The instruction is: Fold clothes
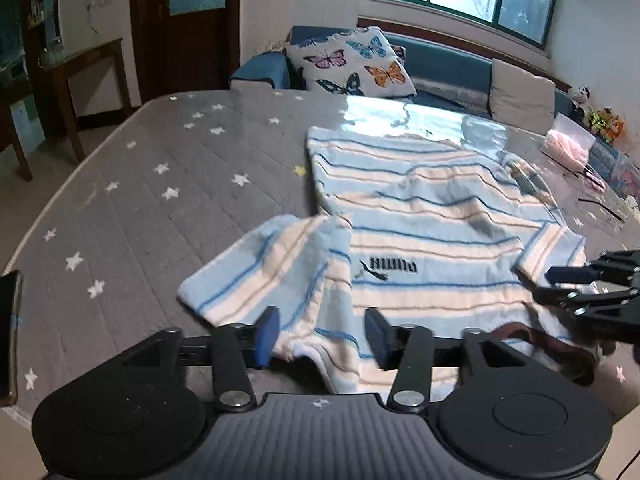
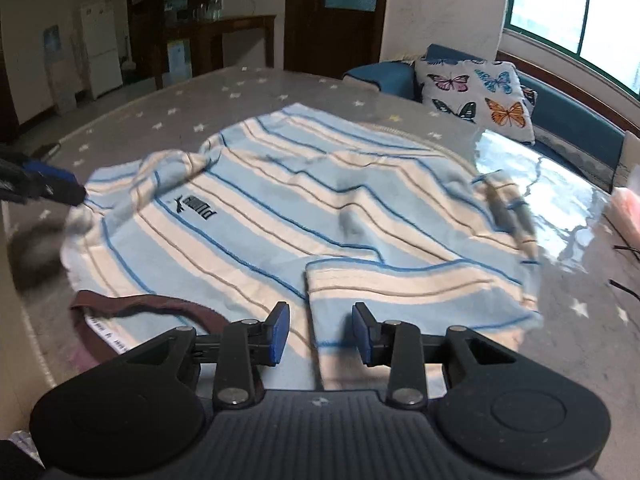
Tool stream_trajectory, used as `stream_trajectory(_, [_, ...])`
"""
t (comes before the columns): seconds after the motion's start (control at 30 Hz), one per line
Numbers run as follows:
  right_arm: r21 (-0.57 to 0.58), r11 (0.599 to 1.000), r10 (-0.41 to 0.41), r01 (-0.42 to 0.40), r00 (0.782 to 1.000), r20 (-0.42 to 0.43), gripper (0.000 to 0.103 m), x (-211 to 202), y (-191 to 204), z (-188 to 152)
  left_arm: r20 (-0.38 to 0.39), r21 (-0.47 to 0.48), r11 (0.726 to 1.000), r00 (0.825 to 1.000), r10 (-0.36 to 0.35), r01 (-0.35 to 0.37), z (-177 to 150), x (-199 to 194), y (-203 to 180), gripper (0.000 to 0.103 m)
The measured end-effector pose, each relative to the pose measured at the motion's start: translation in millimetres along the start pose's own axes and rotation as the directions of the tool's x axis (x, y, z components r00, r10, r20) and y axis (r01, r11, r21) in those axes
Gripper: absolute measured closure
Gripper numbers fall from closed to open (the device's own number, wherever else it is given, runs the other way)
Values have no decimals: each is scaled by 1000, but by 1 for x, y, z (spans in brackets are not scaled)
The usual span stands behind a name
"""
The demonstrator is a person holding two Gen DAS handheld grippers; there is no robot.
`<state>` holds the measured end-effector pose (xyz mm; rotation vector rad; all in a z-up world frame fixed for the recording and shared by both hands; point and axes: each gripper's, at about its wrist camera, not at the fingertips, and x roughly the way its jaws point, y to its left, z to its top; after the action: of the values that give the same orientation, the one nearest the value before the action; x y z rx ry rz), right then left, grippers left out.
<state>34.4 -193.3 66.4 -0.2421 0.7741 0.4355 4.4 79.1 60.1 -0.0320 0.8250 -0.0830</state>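
the striped shirt [image 1: 420,216] lies spread on the grey star-print table cover [image 1: 132,208], logo side up, collar end nearest the person and hem toward twelve o'clock. it is not yet folded into a packet: the body is still open and rumpled, with creases across the chest. in the left wrist view one sleeve [image 1: 264,268] lies out at about nine o'clock of the logo, partly turned over on itself. in the right wrist view the other sleeve [image 2: 416,292] lies over the body at about five o'clock. i judge the task early, with the sleeve folds begun at most and the lengthwise and crosswise folds all left.

the left gripper [image 1: 324,334] has its jaws apart, astride the shoulder edge of the cloth at six o'clock; whether the pads touch the fabric i cannot tell. the right gripper [image 2: 320,332] is likewise spread, with the near sleeve edge lying between its pads, nothing clamped.

beyond the shirt, a butterfly cushion [image 1: 352,62] sits on the blue sofa [image 1: 448,62] at twelve o'clock.
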Motion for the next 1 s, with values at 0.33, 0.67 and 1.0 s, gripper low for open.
stream_trajectory(0.33, [126,983,-141,132,988,65,100,-19,-33,-15,-3,-12,1000,1000,4,-4,21,25,-6,50])
stream_trajectory(0.67, [411,834,-397,369,918,-19,101,-84,-111,-77,-17,24,1000,1000,-1,1,44,61,-25,50])
stream_trajectory(1.0, [407,812,-424,417,902,-80,88,-81,-142,-75,-27,27,999,999,42,-41,68,82,-17,48])
